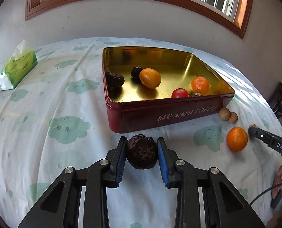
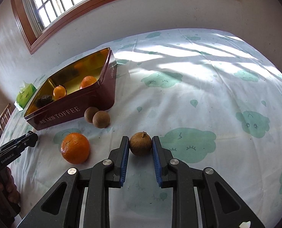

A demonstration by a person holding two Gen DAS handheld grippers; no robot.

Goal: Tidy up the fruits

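Blue-padded, your left gripper (image 1: pixel 141 153) closes on a dark wrinkled fruit (image 1: pixel 141 152), both pads touching its sides, just in front of the tin's (image 1: pixel 160 115) near wall. Your right gripper (image 2: pixel 140 146) clamps a brown longan (image 2: pixel 140 144), pads pressed to either side, low over the cloud-print cloth (image 2: pixel 198 87) that covers the bench.

The red toffee tin sits near the bench's middle, lid off, gold inside. It holds two oranges (image 1: pixel 150 78) (image 1: pixel 200 85), a red fruit (image 1: pixel 179 93), a dark round fruit (image 1: pixel 136 72) touching the left orange, a dark wrinkled one (image 1: pixel 114 79) against the left wall, and a small dark piece (image 1: pixel 195 94) between the red fruit and the right orange.

Outside the tin, two longans (image 2: pixel 97 117) lie touching each other just beside its right front corner. A loose orange (image 2: pixel 75 148) rests on the cloth nearer to you, between those longans and your right gripper, apart from both. A green tissue pack (image 1: pixel 17 67) lies toward the bench's far left edge, well apart from the tin.
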